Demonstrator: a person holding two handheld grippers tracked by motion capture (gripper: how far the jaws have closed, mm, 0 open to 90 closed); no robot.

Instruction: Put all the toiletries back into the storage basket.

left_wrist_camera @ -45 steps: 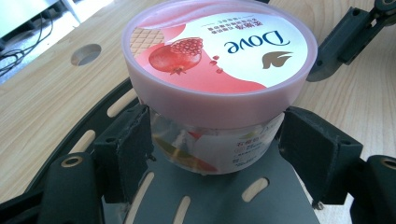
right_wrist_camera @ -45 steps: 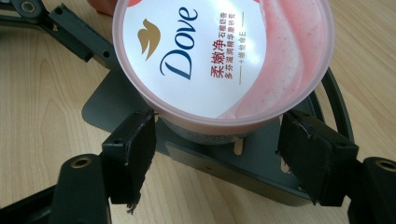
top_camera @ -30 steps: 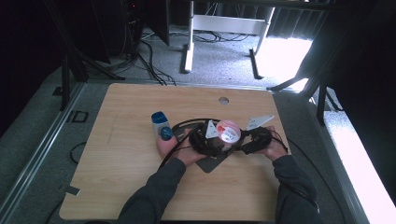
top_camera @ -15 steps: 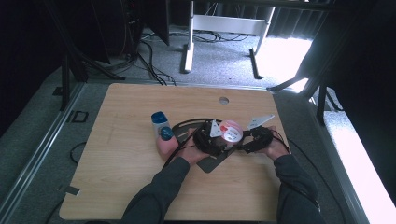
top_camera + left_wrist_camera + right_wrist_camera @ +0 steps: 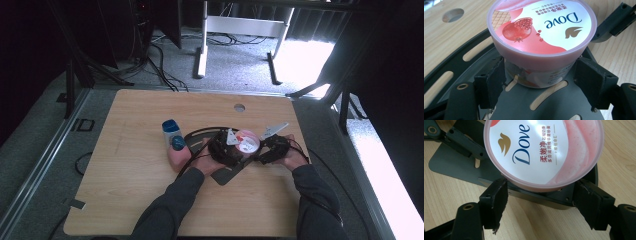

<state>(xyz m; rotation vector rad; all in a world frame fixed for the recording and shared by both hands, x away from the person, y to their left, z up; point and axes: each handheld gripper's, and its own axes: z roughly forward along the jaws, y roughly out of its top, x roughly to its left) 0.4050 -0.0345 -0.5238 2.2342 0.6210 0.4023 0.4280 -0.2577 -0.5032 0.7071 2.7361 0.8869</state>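
A pink Dove jar [image 5: 247,142] with a pomegranate on its lid stands on a dark slotted plate [image 5: 227,174] near the table's middle. My left gripper [image 5: 235,149] is shut on the jar [image 5: 541,75] below the lid, a pad pressed to each side of its body. From the right, my right gripper [image 5: 261,150] faces the jar [image 5: 544,152]. That gripper [image 5: 540,195] is open, its pads [image 5: 495,200] level with the lid's near rim. One of its black fingers [image 5: 615,21] lies beside the jar in the left gripper view.
A blue-and-white bottle [image 5: 171,131] and a pink container with a blue top [image 5: 178,154] lie left of the left hand. A round hole [image 5: 239,107] is in the wooden table [image 5: 130,165] farther back. Cables trail from both grippers.
The left gripper and the jar have shifted a little to the right, closer to the right gripper. The right hand has hardly moved.
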